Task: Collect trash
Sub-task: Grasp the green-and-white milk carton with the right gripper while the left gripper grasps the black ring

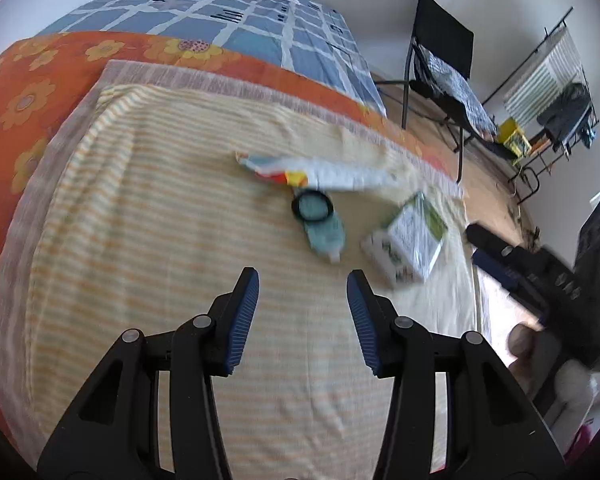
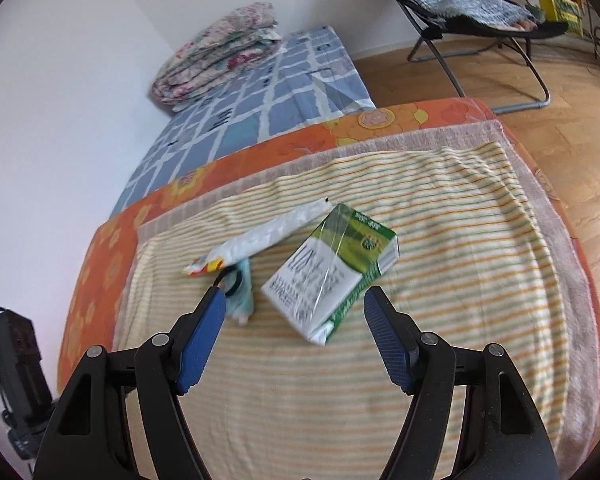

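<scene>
On the striped blanket (image 2: 440,240), just beyond the empty, spread right gripper (image 2: 294,308), lies the green-and-white carton (image 2: 328,268) (likely light, thin-walled, film-slick), best pinched across its narrow sides, while the left gripper (image 1: 303,280) hangs parted, holding nothing.

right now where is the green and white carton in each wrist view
Left wrist view: the green and white cardboard carton lies right of centre on the yellow striped blanket, up and to the right of the open hand-held gripper.
Right wrist view: the carton lies near centre, just beyond the open hand-held gripper.
Shared landmark: the long white plastic wrapper lies beyond the carton in both views.
</scene>
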`<state>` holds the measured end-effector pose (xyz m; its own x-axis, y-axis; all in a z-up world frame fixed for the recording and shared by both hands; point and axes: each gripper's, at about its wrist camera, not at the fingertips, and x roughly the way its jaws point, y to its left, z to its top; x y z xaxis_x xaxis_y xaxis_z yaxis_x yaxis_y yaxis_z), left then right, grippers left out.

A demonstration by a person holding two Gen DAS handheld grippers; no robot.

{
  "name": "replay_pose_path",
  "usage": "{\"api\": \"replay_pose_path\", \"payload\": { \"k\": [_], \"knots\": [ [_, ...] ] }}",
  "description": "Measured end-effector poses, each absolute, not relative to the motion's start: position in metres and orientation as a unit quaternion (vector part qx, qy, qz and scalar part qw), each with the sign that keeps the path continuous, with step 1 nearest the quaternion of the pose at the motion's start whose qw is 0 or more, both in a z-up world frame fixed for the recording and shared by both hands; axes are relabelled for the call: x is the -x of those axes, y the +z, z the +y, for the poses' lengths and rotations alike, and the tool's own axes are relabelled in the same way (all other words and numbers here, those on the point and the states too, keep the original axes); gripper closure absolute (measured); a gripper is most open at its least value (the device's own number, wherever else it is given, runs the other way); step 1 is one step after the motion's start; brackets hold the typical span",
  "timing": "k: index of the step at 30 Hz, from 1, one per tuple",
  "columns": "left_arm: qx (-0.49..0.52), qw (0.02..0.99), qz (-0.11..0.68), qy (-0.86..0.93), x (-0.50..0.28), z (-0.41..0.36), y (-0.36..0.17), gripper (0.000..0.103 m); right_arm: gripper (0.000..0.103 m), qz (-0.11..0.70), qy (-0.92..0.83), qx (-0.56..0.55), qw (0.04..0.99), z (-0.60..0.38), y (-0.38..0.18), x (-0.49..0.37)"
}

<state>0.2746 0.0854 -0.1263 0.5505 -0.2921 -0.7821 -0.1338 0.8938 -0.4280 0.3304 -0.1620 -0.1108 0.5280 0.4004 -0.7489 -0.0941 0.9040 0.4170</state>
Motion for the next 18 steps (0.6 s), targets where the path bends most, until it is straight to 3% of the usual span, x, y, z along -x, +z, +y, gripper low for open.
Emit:
{"api": "replay_pose_path", "payload": {
  "k": [5,18],
  "knots": [
    [0.266,0.833,0.481,-0.058,-0.308,0.091,-0.145,0.063,0.032,0.485,0.112,-0.187,0.847,-0.159,-0.133,-0.356],
    [0.314,0.818,0.479,-0.052,-0.345,0.095,-0.178,0.063,0.032,0.498,0.070,-0.176,0.846,-0.146,-0.154,-0.391]
  ]
}}
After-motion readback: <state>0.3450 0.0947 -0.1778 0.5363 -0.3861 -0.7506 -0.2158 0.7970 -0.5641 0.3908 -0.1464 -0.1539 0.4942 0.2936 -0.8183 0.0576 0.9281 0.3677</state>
